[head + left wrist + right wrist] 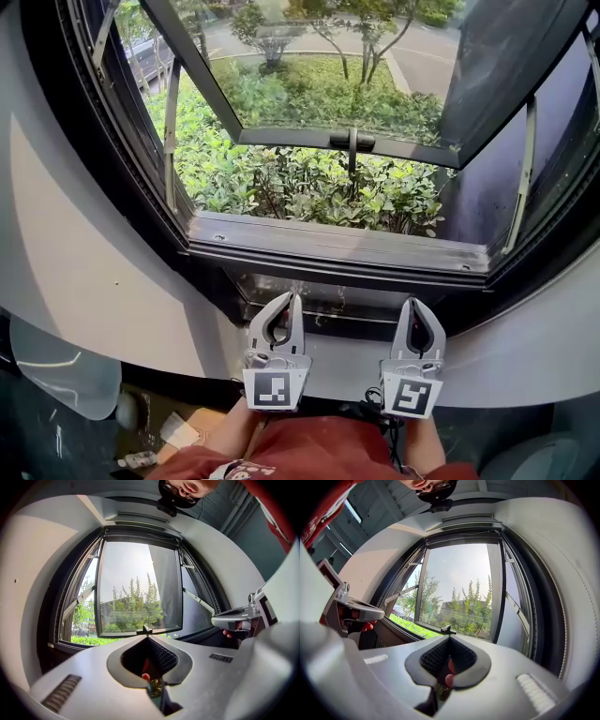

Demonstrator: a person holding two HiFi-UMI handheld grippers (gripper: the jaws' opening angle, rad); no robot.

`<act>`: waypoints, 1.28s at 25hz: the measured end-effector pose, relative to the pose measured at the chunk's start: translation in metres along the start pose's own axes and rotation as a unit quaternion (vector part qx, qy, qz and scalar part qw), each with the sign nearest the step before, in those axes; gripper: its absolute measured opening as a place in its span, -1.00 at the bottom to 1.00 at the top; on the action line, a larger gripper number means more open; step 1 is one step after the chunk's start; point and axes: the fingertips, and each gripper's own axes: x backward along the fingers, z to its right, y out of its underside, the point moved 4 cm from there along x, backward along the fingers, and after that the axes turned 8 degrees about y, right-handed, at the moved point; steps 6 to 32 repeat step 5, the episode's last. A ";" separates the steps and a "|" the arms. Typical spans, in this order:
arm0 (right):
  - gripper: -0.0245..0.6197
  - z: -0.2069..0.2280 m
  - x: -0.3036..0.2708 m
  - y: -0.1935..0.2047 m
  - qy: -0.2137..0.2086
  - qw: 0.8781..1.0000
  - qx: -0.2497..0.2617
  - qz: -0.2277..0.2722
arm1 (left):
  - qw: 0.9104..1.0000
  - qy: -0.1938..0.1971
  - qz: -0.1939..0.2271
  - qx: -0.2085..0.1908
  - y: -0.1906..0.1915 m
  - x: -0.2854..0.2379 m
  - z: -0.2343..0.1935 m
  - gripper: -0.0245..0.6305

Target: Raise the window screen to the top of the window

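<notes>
Left gripper (292,300) and right gripper (412,306) both fully closed, holding nothing; bottom rail (337,248) sits at 12 o'clock of both, running 9-to-3 (screen itself not discernible). Neither hand looks nearer.

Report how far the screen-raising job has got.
Done: unclear. No mesh spans the open window frame. The bushes show through plainly, so the screen is either already up or not yet drawn. In hand: nothing. The left gripper and right gripper are shut, empty, side by side just short of the sill. Left: cannot be judged, since no screen bar is identifiable.
</notes>
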 end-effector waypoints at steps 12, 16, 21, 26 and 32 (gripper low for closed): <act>-0.89 -0.001 -0.001 0.000 -0.002 1.000 -0.006 0.014 | 1.000 0.000 0.001 0.002 -0.001 0.000 0.000 -0.91; -0.89 -0.001 -0.001 0.000 -0.002 1.000 -0.006 0.014 | 1.000 0.000 0.001 0.002 -0.001 0.000 0.000 -0.91; -0.89 -0.001 -0.001 0.000 -0.002 1.000 -0.006 0.014 | 1.000 0.000 0.001 0.002 -0.001 0.000 0.000 -0.91; -0.89 -0.001 -0.001 0.000 -0.002 1.000 -0.006 0.014 | 1.000 0.000 0.001 0.002 -0.001 0.000 0.000 -0.91; -0.89 -0.001 -0.001 0.000 -0.002 1.000 -0.006 0.014 | 1.000 0.000 0.001 0.002 -0.001 0.000 0.000 -0.91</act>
